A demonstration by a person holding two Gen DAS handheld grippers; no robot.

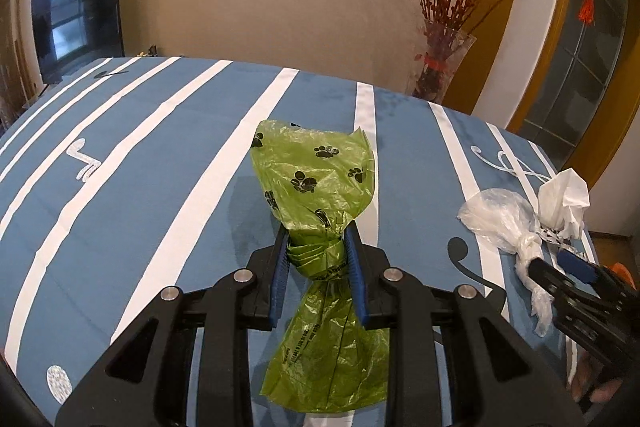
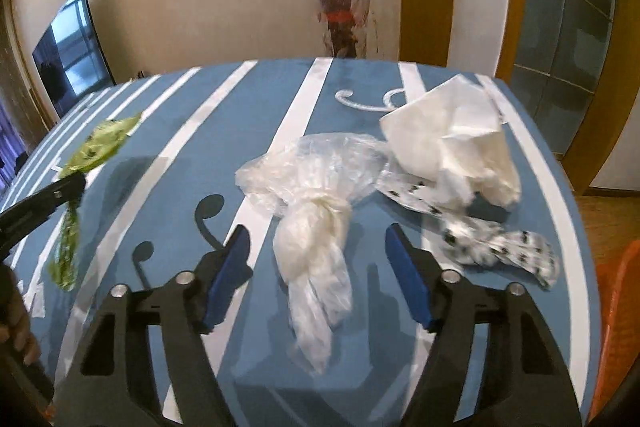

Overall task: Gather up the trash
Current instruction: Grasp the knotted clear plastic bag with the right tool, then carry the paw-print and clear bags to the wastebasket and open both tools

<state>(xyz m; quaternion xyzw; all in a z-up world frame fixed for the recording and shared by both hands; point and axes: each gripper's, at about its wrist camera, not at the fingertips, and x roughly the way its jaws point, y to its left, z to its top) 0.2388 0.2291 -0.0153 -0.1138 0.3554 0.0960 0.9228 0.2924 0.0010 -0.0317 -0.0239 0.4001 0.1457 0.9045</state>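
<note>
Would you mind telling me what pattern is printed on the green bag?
Black paw prints on the green bag, clearest in the left wrist view.

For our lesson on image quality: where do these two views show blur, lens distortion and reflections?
Left wrist view: sharp on the green bag; the fisheye bows the table stripes; the TV mirrors a window. Right wrist view: motion blur smears the green bag and the spotted bag; the clear bag is sharper; corners are dark.

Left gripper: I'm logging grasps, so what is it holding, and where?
The left gripper clamps the green bag at its knot.
</note>
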